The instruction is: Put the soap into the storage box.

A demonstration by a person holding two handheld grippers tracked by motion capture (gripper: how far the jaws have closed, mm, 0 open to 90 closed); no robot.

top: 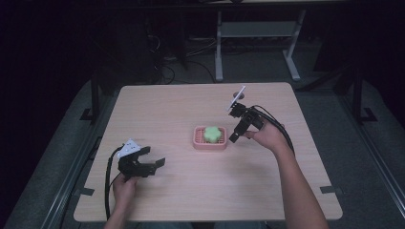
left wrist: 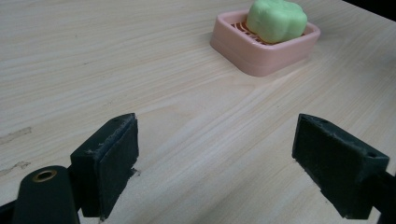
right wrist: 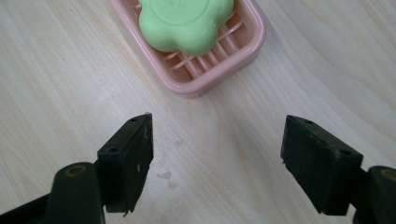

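A green flower-shaped soap [top: 213,134] lies in a pink soap dish [top: 198,141] near the middle of the wooden table [top: 181,105], a little toward the right edge. The soap sits on the dish's slatted bottom, toward one end, so some of the pink ribs show bare beside it in the right gripper view. The dish rests flat on the table, its rim unbroken all round.

Just beside the dish's right end hangs the right gripper [top: 233,138], tilted downward toward the table, held by the person's right hand [top: 267,137]. Its jaws stand wide apart with nothing between them; in its own view they frame bare wood, with the dish just ahead of them and not touching either jaw.

Well apart from the dish, toward the near left corner of the table, the left gripper [top: 156,164] is held low by the left hand [top: 125,187], pointing toward the right edge. Its jaws are likewise spread wide and empty. In its own view the dish and soap lie far ahead across bare tabletop.
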